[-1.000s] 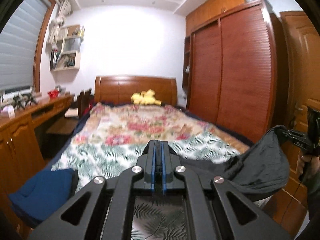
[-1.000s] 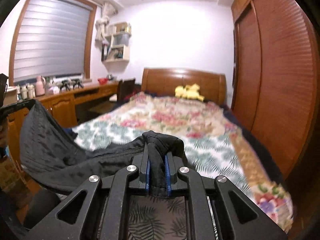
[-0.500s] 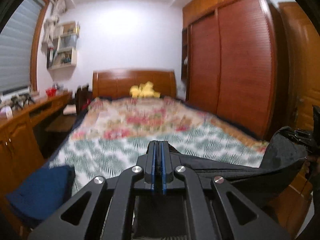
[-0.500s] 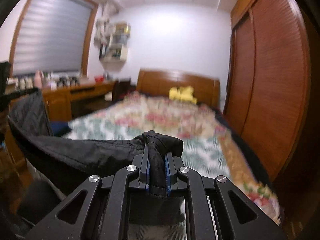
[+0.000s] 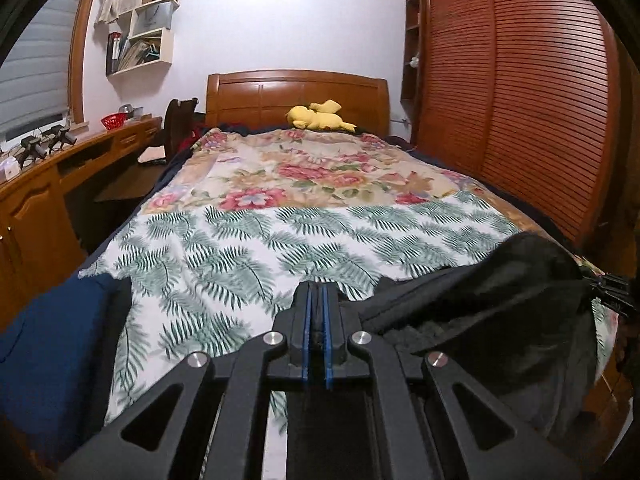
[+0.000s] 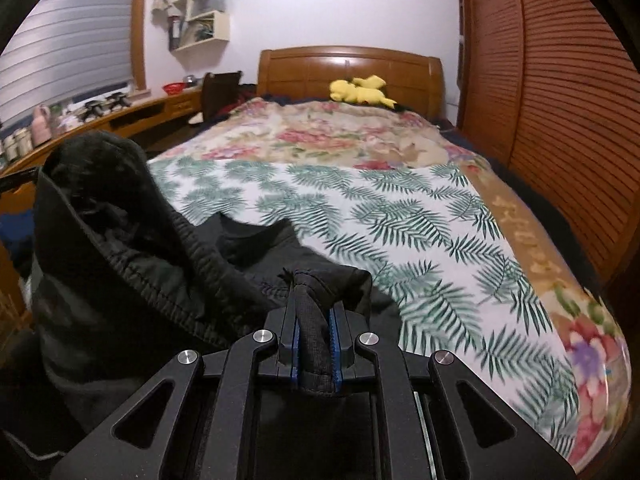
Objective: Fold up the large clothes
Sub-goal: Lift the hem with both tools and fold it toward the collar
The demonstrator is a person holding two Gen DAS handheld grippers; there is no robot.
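Note:
A large black garment (image 5: 496,304) hangs stretched between my two grippers at the foot of the bed (image 5: 280,240). My left gripper (image 5: 316,312) is shut on one edge of it; the cloth runs right to the other gripper (image 5: 612,292) at the frame edge. In the right wrist view my right gripper (image 6: 314,312) is shut on a folded black hem, and the garment (image 6: 132,248) spreads left with its elastic waistband showing. Part of the cloth lies on the leaf-print sheet (image 6: 360,208).
A floral blanket (image 5: 312,168) and a yellow plush toy (image 5: 318,116) lie toward the headboard. A wooden desk (image 5: 52,184) runs along the left, a slatted wardrobe (image 5: 520,100) along the right. A blue cushion (image 5: 44,352) sits at the bed's left corner.
Both grippers have dropped lower and tilted down toward the bed with the garment. The cloth now sags and touches the sheet.

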